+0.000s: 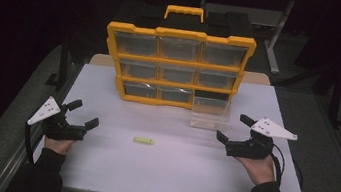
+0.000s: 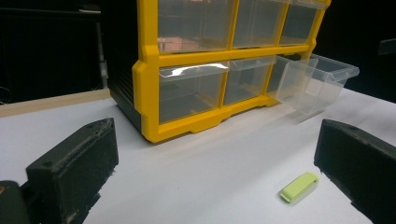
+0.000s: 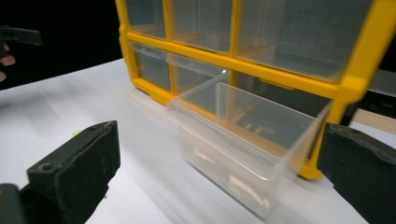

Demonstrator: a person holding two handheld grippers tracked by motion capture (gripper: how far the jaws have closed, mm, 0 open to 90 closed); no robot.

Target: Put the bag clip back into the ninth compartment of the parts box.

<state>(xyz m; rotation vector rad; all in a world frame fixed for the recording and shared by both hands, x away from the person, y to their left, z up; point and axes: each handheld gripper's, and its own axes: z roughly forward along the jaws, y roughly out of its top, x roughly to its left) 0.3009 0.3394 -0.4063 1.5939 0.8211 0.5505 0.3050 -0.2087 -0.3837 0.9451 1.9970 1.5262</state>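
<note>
Standing upright at the far side of the white counter [image 1: 98, 166] is a yellow-framed organizer [image 1: 177, 69] with nine clear drawers; its size and stiff plastic frame suggest it will stay put while smaller things are moved. Its lower right drawer [image 1: 211, 114] is pulled out and rests on the counter just in front of its slot, empty as far as the right gripper view shows [image 3: 243, 135]. That drawer looks light, thin-walled and slippery, likely to slide or flex if pinched hard, so a hold across one side wall near the rim seems safest.

Smallest is the pale green piece [image 1: 144, 141], a flat little block lying on the counter midway between the hands, also seen close by in the left gripper view [image 2: 299, 186]. It appears rigid and very light; gripping across its short width should keep it from skidding.

The left tongs [image 1: 86, 114] and right tongs [image 1: 233, 128] both gape wide, holding nothing, each resting near its edge of the counter.
</note>
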